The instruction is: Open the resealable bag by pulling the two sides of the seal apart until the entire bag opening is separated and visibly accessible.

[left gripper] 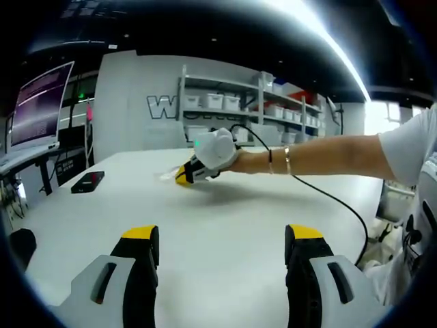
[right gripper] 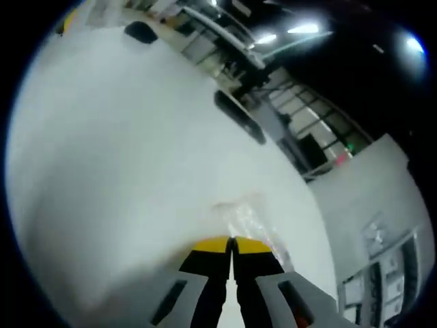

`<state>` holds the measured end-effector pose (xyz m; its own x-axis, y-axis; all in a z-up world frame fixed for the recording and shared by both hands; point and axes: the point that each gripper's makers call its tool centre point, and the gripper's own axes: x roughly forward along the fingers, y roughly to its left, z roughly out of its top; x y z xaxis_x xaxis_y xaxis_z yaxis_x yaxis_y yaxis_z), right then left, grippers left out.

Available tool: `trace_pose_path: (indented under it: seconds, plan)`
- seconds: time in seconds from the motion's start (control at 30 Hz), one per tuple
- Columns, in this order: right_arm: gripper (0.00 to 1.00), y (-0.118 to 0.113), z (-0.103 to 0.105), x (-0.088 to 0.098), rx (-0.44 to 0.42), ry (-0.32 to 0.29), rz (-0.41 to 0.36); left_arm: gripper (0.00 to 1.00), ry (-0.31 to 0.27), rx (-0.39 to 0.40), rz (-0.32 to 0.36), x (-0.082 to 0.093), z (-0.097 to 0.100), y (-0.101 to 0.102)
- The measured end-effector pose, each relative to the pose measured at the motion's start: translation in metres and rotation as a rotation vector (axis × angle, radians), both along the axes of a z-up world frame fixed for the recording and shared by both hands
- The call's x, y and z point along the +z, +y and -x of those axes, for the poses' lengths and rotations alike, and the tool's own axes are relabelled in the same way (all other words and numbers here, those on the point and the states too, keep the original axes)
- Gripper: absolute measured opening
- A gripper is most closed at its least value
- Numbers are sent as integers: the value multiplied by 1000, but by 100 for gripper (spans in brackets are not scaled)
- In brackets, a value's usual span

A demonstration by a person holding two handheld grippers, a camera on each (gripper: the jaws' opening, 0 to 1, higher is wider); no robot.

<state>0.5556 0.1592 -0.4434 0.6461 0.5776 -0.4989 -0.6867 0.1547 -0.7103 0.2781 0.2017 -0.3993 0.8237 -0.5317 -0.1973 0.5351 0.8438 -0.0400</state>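
A clear crinkly plastic bag (right gripper: 247, 222) lies on the big white worktop (left gripper: 225, 225).
The right claw (right gripper: 232, 247) is pinched tight on the bag. The left claw (left gripper: 222, 239) gapes wide. Grey shelves with white boxes (left gripper: 239, 102) stand behind.

Beyond the white table (left gripper: 225, 232) ahead of the left hand-held gripper (left gripper: 222, 242), shelves (left gripper: 252, 109) of white bins (left gripper: 214, 100) line a grey wall (left gripper: 130, 102) under a bright ceiling light strip (left gripper: 328, 34).
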Motion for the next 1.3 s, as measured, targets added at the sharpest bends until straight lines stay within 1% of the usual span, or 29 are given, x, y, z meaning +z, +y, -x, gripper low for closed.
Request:
trace_pose_path:
  seconds: [0.07, 0.13, 0.17, 0.2, 0.27, 0.3, 0.37, 0.43, 0.47, 0.6, 0.67, 0.8, 0.97, 1.2, 1.3]
  plan:
    - [0, -1, 0, 0, -23, 24, -28, 75, 0, 1, 0, 0, 0, 0]
    - [0, -2, 0, 3, -50, 51, -76, 75, 1, 0, 0, -1, 0, 0]
    - [0, -5, 0, 7, -72, 59, -121, 75, 2, 1, -1, -1, 0, 0]
    - [0, -7, -1, 10, -84, 64, -146, 75, 2, 1, -2, -1, 0, 0]
    - [0, -11, -5, 22, -126, 84, -234, 75, 2, 1, 0, -1, 0, 0]
    - [0, -14, -6, 30, -151, 96, -294, 75, 3, 1, 0, -1, 0, 0]
    - [0, -21, -10, 43, -187, 111, -374, 75, 4, 2, -1, -2, -1, 0]
    - [0, -28, -16, 53, -221, 112, -438, 75, 5, 2, -1, -2, -1, 0]
    - [0, -33, -14, 59, -235, 110, -467, 75, 5, 2, -1, -2, -1, 0]
    - [0, -50, -19, 73, -289, 136, -569, 75, 4, -2, -2, -2, -1, -2]
    - [0, -57, -22, 77, -304, 131, -582, 75, 3, -4, -2, -1, -1, -2]
    - [0, -65, -26, 79, -327, 117, -595, 75, 2, -3, -3, -1, 0, -3]
    - [0, -64, -25, 81, -330, 108, -603, 75, -2, -5, -4, 1, 1, -4]
    - [0, -63, -32, 90, -340, 91, -627, 75, -4, -5, -4, 1, 1, -3]
    - [0, -63, -32, 93, -344, 99, -648, 75, -5, -5, -4, 2, 2, -3]
